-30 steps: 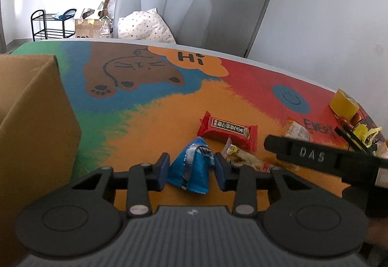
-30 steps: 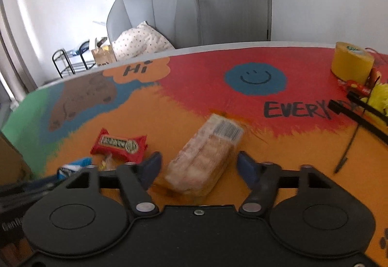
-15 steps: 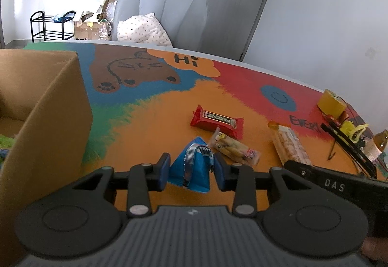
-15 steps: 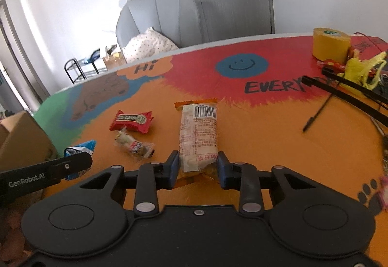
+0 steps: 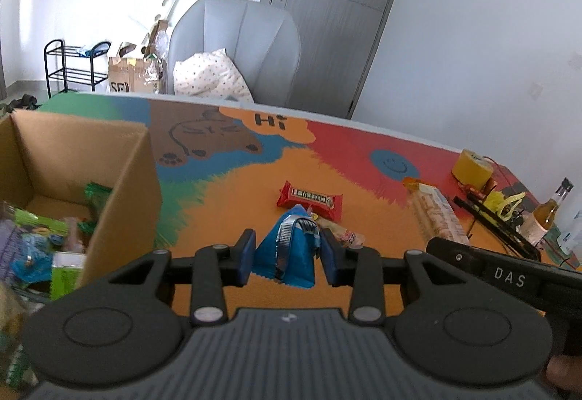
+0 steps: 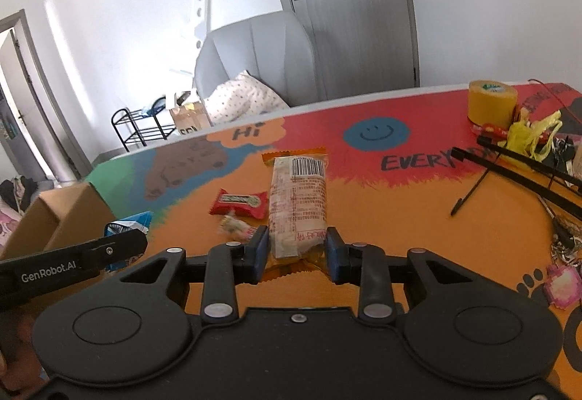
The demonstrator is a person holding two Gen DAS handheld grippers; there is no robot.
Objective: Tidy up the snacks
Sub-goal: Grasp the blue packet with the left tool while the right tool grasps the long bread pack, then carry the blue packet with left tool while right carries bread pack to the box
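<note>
box (image 5: 120,182): cut off left, contents blurred | small wrapped snack (image 6: 236,227): blurred, print unreadable

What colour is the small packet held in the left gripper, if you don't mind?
Blue, with a silvery strip down it; the small packet shows best in the left wrist view.

1. A room in a home: a grey armchair (image 5: 243,47) with a spotted pillow (image 5: 211,80) stands behind the desk (image 5: 363,152).
2. Left of the armchair, a shoe rack (image 5: 72,62); right of it, a grey door (image 5: 327,11).

Both wrist fisheyes look forward-down along their fingers (image 5: 244,256), close over the surface (image 6: 400,218); both frame the red snack bar (image 5: 311,200) mid-frame.
</note>
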